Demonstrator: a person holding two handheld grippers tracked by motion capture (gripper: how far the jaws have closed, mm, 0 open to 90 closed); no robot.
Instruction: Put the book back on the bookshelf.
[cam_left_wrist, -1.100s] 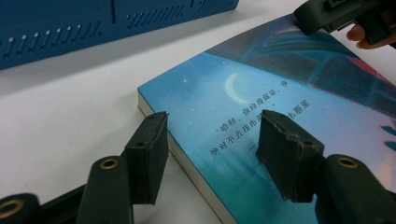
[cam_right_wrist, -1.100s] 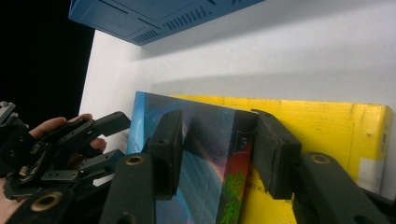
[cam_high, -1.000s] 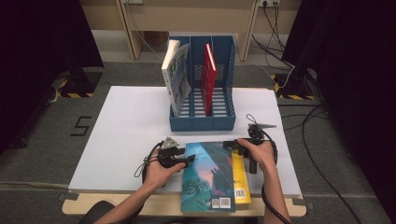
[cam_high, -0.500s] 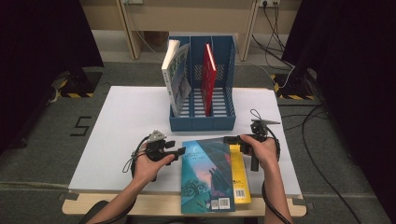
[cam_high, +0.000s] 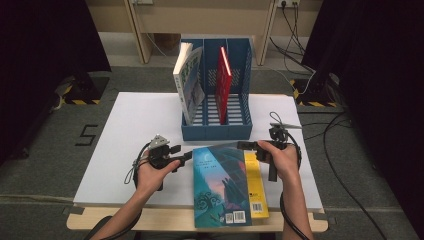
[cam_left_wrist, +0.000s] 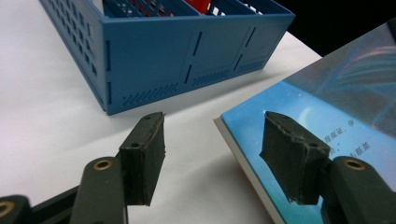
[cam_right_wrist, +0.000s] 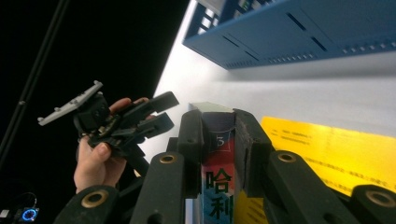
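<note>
A blue-covered book lies at the table's front, on top of a yellow book. My right gripper holds its far right corner, and that side is raised. In the right gripper view the jaws have just been closing, and my right gripper now presses both pads on the book's spine. My left gripper hovers open just left of the book. In its own view, my left gripper has the book's corner beside its right jaw, with nothing gripped.
A blue three-slot rack stands behind the books. It holds a white book leaning in the left slot and a red book upright in the middle slot. The right slot has no book. White table surface spreads to the left.
My left gripper has drawn left, away from the blue book's edge. My right gripper has shut on the book's far right corner and lifted it a little.
</note>
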